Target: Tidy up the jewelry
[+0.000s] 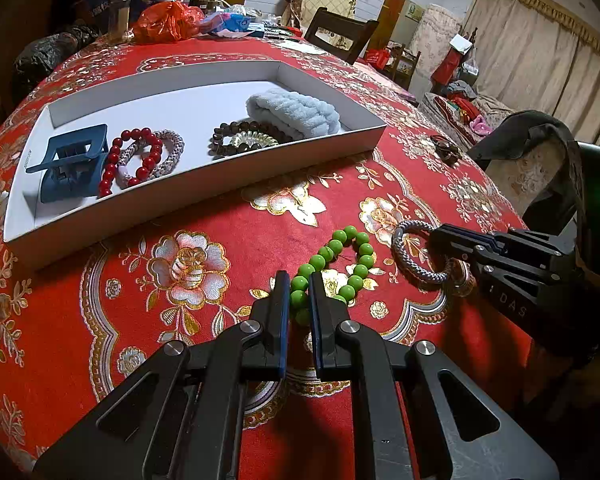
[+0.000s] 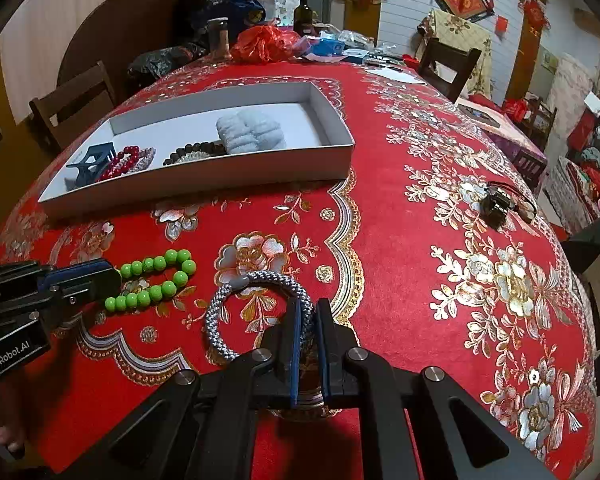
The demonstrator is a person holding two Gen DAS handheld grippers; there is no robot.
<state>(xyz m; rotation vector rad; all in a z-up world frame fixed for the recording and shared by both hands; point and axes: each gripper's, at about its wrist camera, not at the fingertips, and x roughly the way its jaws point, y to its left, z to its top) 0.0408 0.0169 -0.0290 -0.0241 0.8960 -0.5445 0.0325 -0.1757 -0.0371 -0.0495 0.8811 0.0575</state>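
I have both pieces pinched on the table: left tongs (image 1: 299,280) nearly closed on the green bead bracelet (image 1: 340,264), right tongs (image 2: 307,312) on the grey braided band (image 2: 256,312). Next, I judge, lift both into the white tray (image 1: 220,196).

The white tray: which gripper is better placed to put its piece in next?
Probably left. The left gripper is closed on the green bead bracelet, which lies nearer the white tray. The right gripper, closed on the grey braided bracelet, sits farther from it.
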